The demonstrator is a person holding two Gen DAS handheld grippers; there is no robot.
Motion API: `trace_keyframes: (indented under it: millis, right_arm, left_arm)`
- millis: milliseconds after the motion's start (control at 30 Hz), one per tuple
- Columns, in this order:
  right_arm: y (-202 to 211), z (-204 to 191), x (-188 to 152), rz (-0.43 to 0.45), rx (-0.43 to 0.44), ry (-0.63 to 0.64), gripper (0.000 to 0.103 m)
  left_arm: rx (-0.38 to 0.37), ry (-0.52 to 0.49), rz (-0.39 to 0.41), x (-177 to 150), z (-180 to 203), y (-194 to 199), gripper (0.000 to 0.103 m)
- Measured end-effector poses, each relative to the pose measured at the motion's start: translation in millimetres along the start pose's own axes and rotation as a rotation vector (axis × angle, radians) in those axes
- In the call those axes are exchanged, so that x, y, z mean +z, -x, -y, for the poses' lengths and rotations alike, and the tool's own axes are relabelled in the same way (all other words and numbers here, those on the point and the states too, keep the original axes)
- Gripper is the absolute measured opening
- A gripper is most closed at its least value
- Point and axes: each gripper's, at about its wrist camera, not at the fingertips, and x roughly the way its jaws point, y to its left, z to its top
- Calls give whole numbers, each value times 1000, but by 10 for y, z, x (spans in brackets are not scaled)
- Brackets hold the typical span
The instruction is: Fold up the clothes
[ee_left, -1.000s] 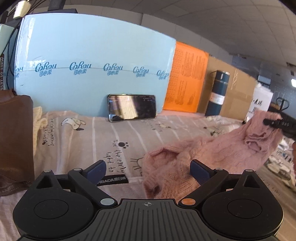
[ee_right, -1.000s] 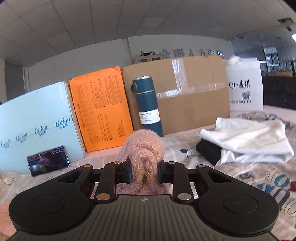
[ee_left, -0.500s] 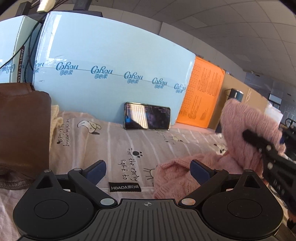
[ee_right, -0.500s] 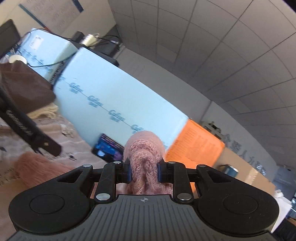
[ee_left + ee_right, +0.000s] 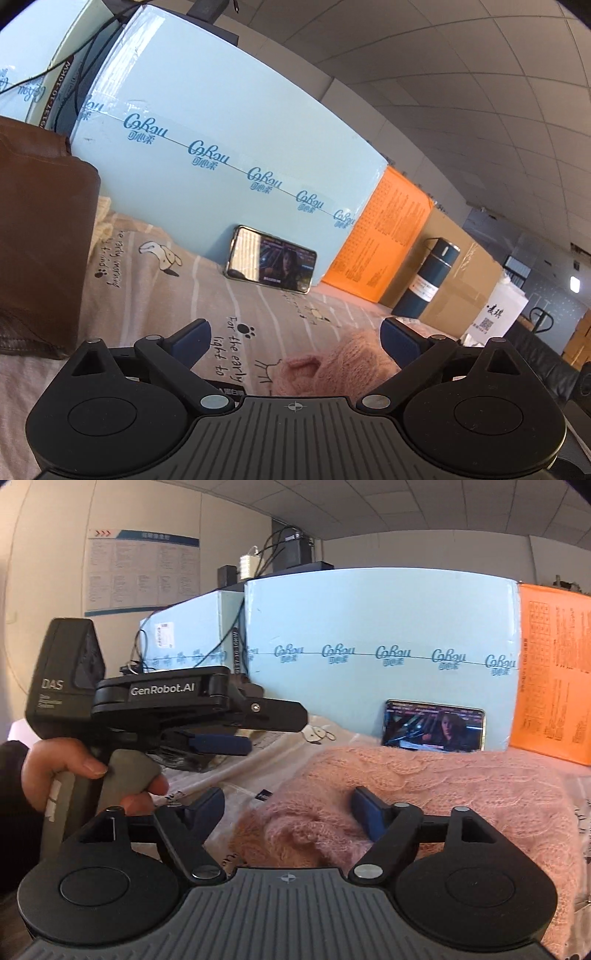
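Observation:
A fluffy pink knitted sweater (image 5: pixel 424 775) lies in a folded heap on the printed sheet (image 5: pixel 155 295). My right gripper (image 5: pixel 287 801) hangs just over its near fold. Its jaws are opening, with knit bunched between them, and the blue pads (image 5: pixel 364 808) stand clear of it. In the left wrist view my left gripper (image 5: pixel 295 328) is open and empty, and an edge of the sweater (image 5: pixel 332 365) sits low between its fingers. The right wrist view shows the left gripper (image 5: pixel 236 738) from the side, held by a hand (image 5: pixel 55 768) to the left of the sweater.
A phone (image 5: pixel 434 731) with a lit screen leans on a light blue box (image 5: pixel 369 627) at the back. An orange box (image 5: pixel 384 240), a dark blue flask (image 5: pixel 428 284) and a cardboard box (image 5: pixel 465 280) stand further right. A brown leather item (image 5: pixel 40 240) sits at the left.
My right gripper swung left carrying the pinched sweater part, set it over the heap and opened its jaws. The left gripper rolled and shifted slightly, staying open.

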Motion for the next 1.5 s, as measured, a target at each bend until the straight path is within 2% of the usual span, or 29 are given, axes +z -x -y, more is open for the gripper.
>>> trace_keyframes:
  millis: [133, 200, 267, 333, 367, 500, 567, 633, 700, 767, 833, 867, 967, 1067, 1200, 1300, 1367, 1433, 1500]
  right_arm:
    - [317, 190, 166, 61, 181, -93, 85]
    - [530, 359, 269, 112, 251, -146, 92]
    - [744, 580, 345, 188, 257, -212, 101]
    - [854, 812, 361, 231, 224, -286, 103]
    - [878, 948, 340, 238, 201, -347, 103]
    - [826, 1414, 111, 233, 212, -619, 103]
    - [771, 1534, 16, 209, 215, -702, 103]
    - [726, 1591, -37, 192, 221, -747, 103]
    - [717, 1590, -55, 185, 224, -751, 103]
    - [717, 1555, -61, 178, 221, -733, 103]
    - [701, 1519, -63, 167, 217, -712, 103]
    - [689, 1504, -60, 161, 216, -703, 103]
    - [712, 1493, -61, 171, 232, -693, 103]
    - [761, 1501, -57, 198, 252, -695, 103]
    - [761, 1508, -51, 194, 265, -699, 103]
    - [733, 1493, -50, 174, 255, -688, 103]
    - [691, 1488, -48, 141, 216, -682, 103]
    - [624, 1497, -64, 92, 173, -685, 103]
    - [559, 1511, -80, 50, 134, -691, 103]
  left_arm:
    - [-81, 92, 3, 15, -78, 20, 100]
    - [-156, 166, -35, 28, -118, -4, 100]
    - [-265, 249, -102, 11, -141, -79, 100]
    - [-364, 324, -167, -10, -154, -154, 100]
    - [-372, 335, -193, -35, -124, -188, 100]
    - [-325, 330, -251, -124, 19, -289, 100]
    - [-295, 301, -272, -142, 104, -329, 99]
    - [-229, 260, -291, -166, 187, -381, 98]
    - [-167, 191, -297, -210, 267, -431, 85]
    - [-112, 95, -287, -251, 359, -450, 46]
    - [-90, -5, -253, -270, 449, -409, 38]
    - [-83, -51, -235, -273, 496, -386, 30]
    - [-80, -158, -145, -196, 643, -231, 27]
    - [-46, -193, -124, -120, 660, -142, 27]
    - [79, -223, -189, -218, 551, -205, 32]
    - [144, -220, -202, -248, 487, -241, 55]
    - [153, -212, -169, -214, 488, -181, 78]
    - [130, -169, -124, -166, 471, -105, 87]
    - [77, -92, -97, -125, 415, -61, 90]
